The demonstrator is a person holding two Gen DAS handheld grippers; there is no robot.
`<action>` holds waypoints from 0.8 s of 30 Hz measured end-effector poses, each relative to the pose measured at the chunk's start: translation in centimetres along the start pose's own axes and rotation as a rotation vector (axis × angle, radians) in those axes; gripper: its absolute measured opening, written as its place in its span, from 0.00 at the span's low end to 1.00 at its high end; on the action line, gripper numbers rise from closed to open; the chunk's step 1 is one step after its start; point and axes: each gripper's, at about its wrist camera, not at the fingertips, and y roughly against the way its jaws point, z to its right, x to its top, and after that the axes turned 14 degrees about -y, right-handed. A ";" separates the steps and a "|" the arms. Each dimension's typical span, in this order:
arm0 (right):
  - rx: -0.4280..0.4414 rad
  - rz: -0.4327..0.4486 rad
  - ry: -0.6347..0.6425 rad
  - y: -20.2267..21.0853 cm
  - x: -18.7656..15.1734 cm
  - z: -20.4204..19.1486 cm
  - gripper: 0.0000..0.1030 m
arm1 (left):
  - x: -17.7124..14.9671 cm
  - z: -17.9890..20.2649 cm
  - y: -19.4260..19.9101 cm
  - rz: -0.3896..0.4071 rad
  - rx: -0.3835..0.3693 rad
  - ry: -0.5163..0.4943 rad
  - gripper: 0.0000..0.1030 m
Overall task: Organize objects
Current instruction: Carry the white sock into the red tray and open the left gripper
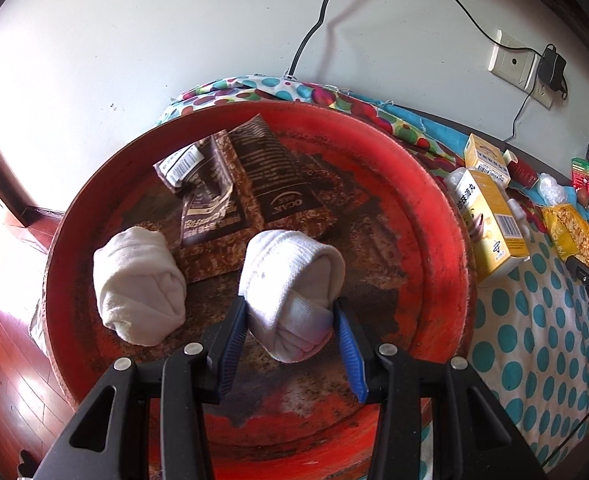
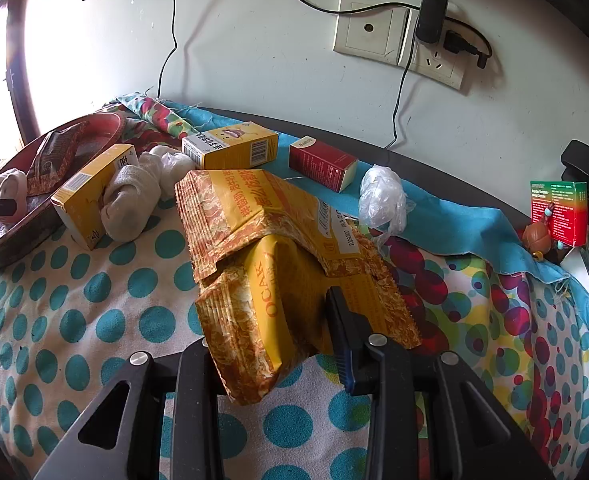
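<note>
My left gripper (image 1: 290, 320) is shut on a rolled white sock (image 1: 290, 280) and holds it over the worn red round tray (image 1: 434, 208). A second rolled sock (image 1: 138, 284) lies in the tray at the left, with brown OCAK packets (image 1: 262, 184) behind them. My right gripper (image 2: 270, 320) is shut on a yellow OCAK packet (image 2: 262, 312) above the dotted cloth; its left finger is hidden behind the packet. A second yellow packet (image 2: 254, 208) lies just behind. Another rolled sock (image 2: 130, 200) lies on the cloth beside a yellow box (image 2: 90, 192).
On the cloth (image 2: 94, 320) stand another yellow box (image 2: 230, 148), a red box (image 2: 320, 162), a crumpled plastic bag (image 2: 382, 196) and a green-red box (image 2: 558, 212) at the right. The wall behind has sockets (image 2: 398, 36) with cables. The tray sits at the table's left edge above the wooden floor (image 1: 2, 360).
</note>
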 end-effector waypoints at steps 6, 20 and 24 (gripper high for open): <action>-0.005 -0.001 0.006 -0.1 0.0 0.0 0.30 | -0.4 -1.1 0.0 -0.004 0.006 0.010 0.43; -0.019 -0.002 0.029 -0.1 0.1 0.3 0.31 | -0.2 -0.6 0.7 0.009 0.050 -0.040 0.45; -0.019 -0.002 0.029 -0.1 0.1 0.3 0.31 | -0.1 -0.4 0.7 -0.007 0.050 -0.042 0.45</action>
